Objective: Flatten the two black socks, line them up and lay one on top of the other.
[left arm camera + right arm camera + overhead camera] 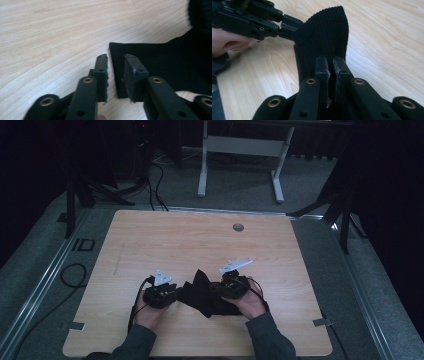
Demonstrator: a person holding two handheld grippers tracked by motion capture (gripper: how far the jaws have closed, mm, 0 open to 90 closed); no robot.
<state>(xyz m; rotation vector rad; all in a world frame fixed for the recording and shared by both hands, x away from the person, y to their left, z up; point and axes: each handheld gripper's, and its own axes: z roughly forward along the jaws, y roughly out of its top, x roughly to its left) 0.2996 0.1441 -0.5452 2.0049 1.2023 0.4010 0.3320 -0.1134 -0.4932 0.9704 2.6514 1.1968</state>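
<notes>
A black knitted cloth (pixel 202 292) lies partly raised on the wooden table (pixel 200 235) between my two grippers. My right gripper (pixel 216 287) is shut on it: in the right gripper view the jaws (pixel 330 60) pinch a fold of the ribbed cloth (pixel 324 32), which stands up ahead of them. My left gripper (pixel 175 292) is at the cloth's left end. Its jaws (pixel 116 58) stand apart, straddling the straight edge of the cloth (pixel 155 65), which lies flat there. The right gripper view shows the left gripper (pixel 287 27) touching the cloth's far side.
A round grommet (pixel 238 227) sits near the table's far edge. A white desk frame (pixel 240 145) and dark stands (pixel 345 205) are on the floor beyond. Cables (pixel 75 275) trail off the table's left side.
</notes>
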